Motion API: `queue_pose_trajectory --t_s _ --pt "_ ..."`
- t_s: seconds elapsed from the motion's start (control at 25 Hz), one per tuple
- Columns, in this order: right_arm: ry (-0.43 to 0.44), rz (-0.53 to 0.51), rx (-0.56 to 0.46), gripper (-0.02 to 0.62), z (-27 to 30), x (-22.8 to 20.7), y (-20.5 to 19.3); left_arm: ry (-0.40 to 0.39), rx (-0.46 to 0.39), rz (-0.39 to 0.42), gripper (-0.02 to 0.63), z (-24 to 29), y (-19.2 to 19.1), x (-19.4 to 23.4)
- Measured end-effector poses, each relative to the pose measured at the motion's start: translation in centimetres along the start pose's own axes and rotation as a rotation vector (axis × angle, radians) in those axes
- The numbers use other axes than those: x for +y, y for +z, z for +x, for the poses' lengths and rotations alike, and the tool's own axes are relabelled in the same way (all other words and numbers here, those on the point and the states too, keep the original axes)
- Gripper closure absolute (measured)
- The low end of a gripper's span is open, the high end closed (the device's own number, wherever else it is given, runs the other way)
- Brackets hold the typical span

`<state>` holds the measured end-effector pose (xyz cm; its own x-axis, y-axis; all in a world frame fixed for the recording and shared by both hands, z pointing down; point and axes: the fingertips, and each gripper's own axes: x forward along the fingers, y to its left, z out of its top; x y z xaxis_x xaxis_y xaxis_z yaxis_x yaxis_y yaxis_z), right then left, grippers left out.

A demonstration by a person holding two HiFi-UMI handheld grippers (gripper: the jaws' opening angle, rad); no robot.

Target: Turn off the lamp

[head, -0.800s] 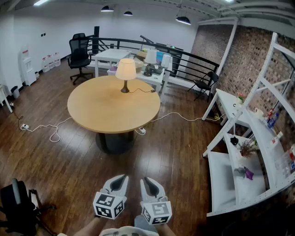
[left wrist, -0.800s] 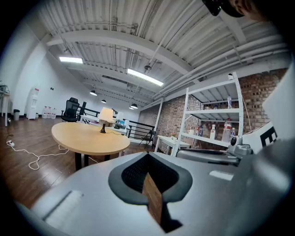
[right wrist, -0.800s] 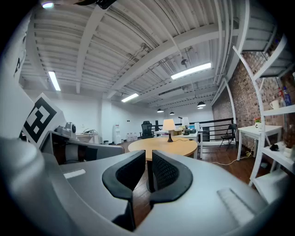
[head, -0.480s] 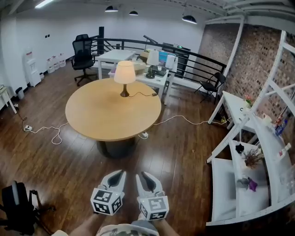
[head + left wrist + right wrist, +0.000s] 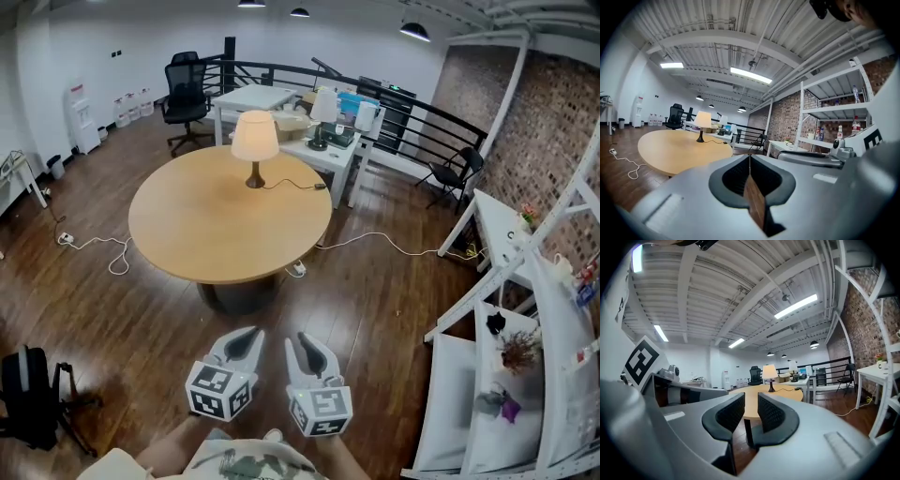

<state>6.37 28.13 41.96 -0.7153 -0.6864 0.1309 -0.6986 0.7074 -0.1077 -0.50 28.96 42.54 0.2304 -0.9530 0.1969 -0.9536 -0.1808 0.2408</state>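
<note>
Lamp (image 5: pixel 255 141) stands well beyond level hand-held grippers (image 5: pixel 248 334) (image 5: pixel 303 338).

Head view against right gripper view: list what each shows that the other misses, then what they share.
Only the head view: the backpack and the looped white cable at the left. Only the right gripper view: the ceiling strip lights and the gap between the jaws of the right gripper, which hold nothing. Both: the lit lamp standing on the round table, and the black office chair behind it.
</note>
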Motion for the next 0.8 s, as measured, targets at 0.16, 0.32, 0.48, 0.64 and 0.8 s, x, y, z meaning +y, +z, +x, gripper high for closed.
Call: queue_pose_trajectory --t_s 0.16,0.32,0.48,0.64,0.8 --pt "0.012 0.016 -0.004 0.512 0.6 -2.6 0.4 0.023 0.008 0.014 0.611 1.7 0.3 -0.8" --pt "0.012 0.032 -0.016 0.512 1.0 -4.3 0.7 0.028 0.001 0.030 0.611 3.0 0.7 -1.4" --pt "0.002 0.026 -0.015 0.512 2.1 -5.6 0.4 0.019 -0.009 0.028 0.611 4.8 0.9 -1.2" --pt "-0.008 0.012 -0.002 0.512 4.2 -7.0 0.1 0.012 -0.015 0.023 0.611 7.8 0.9 0.0" --pt "-0.022 0.005 0.018 0.512 7.4 -9.6 -0.2 -0.004 -0.020 0.011 0.611 12.0 1.4 1.7"
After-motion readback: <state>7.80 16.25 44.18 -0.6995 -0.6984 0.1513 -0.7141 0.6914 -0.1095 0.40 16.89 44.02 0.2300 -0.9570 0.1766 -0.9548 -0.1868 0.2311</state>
